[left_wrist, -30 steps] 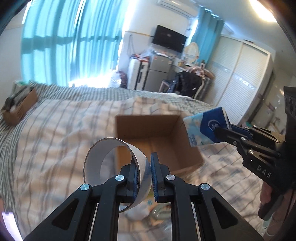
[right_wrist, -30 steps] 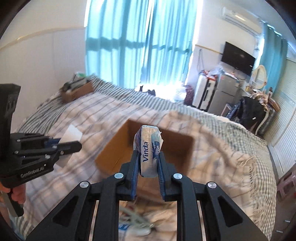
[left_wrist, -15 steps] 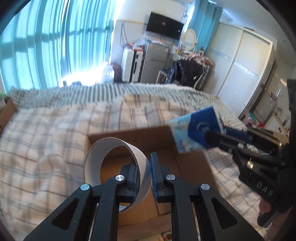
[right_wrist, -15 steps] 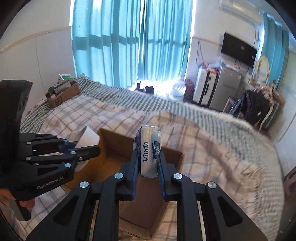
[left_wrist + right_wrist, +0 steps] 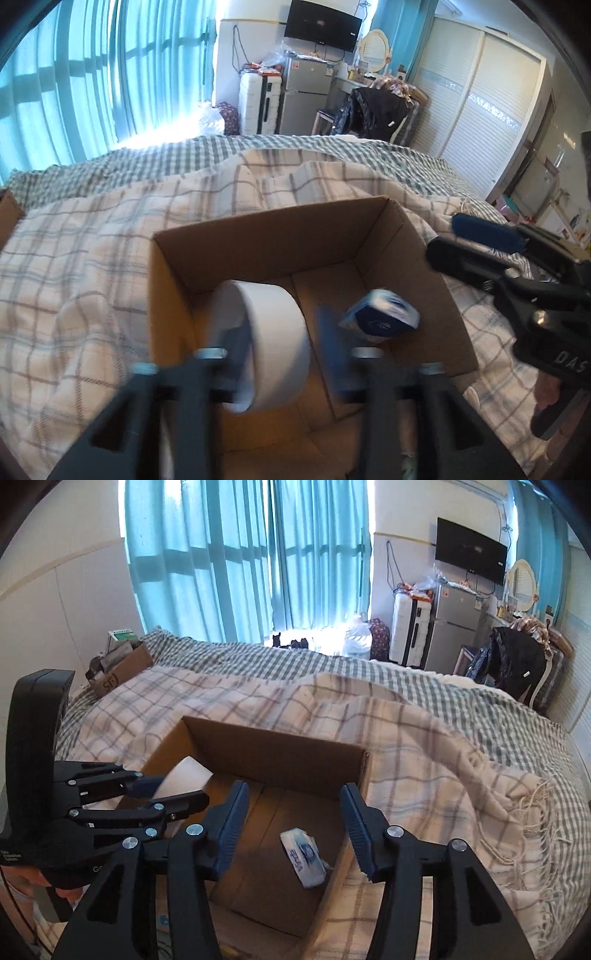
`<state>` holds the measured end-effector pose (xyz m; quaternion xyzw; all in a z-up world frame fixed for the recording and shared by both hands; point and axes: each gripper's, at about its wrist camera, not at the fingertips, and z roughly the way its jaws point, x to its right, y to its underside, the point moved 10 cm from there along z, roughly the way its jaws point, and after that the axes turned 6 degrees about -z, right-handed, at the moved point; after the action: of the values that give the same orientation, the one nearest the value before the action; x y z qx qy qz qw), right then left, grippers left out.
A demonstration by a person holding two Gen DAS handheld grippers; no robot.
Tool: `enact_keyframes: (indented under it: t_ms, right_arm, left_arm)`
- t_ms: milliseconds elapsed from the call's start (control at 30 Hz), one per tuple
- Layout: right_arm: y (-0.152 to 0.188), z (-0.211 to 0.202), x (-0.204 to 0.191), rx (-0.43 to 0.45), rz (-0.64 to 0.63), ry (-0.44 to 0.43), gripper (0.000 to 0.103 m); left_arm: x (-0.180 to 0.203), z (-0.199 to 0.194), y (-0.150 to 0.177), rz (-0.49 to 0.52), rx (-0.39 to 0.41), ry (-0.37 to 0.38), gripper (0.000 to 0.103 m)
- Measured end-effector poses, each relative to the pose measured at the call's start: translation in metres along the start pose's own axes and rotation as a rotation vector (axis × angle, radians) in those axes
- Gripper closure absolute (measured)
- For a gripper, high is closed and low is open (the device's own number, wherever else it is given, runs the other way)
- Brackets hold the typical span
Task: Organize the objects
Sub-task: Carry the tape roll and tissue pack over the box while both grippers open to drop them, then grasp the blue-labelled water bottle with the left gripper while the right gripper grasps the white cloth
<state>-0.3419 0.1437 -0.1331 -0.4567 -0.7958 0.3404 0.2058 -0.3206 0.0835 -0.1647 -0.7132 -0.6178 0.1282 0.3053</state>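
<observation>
An open cardboard box [image 5: 280, 236] sits on the plaid bed and also shows in the right wrist view [image 5: 273, 749]. My left gripper [image 5: 284, 332] is open above the box's left half, with the white tape roll [image 5: 273, 339] loose between its blurred fingers. The roll shows in the right wrist view [image 5: 186, 779] beside the left gripper [image 5: 173, 792]. My right gripper [image 5: 293, 819] is open and empty over the box; it shows in the left wrist view [image 5: 448, 238]. The blue and white tissue pack [image 5: 304, 856] lies on the box floor, and also shows in the left wrist view [image 5: 380, 319].
A plaid blanket [image 5: 424, 746] covers the bed around the box. A smaller cardboard box [image 5: 118, 668] with items stands at the bed's far left corner. Teal curtains [image 5: 240, 554], a fridge [image 5: 452, 627] and a chair with dark clothes [image 5: 517, 661] stand beyond the bed.
Both grippers moved over the box and opened. The tissue pack dropped from the right gripper onto the box floor. The tape roll came free of the left gripper's fingers.
</observation>
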Motion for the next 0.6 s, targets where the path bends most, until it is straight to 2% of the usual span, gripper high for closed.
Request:
enact_keyframes:
  t_ms: [33,400,533,600]
  right_arm:
    - [-0.002,-0.007,0.001,0.007,-0.002,0.009,0.051]
    - [-0.016,-0.120,0.004,0.106,-0.031,0.110,0.039]
    - [-0.014,-0.159,0.006,0.139,-0.044,0.124,0.034]
    - [-0.010,-0.177,0.006,0.153,-0.049,0.127,0.032]
  left_arm:
    - [-0.001,-0.006,-0.001,-0.002,0.008,-0.017,0.021]
    - [0.002,-0.114,-0.012,-0.035,0.158,-0.102,0.017]
    - [-0.001,-0.148,-0.009,-0.082,0.206,-0.158,0.002]
    - [-0.003,-0.162,-0.003,-0.117,0.226,-0.175,0.002]
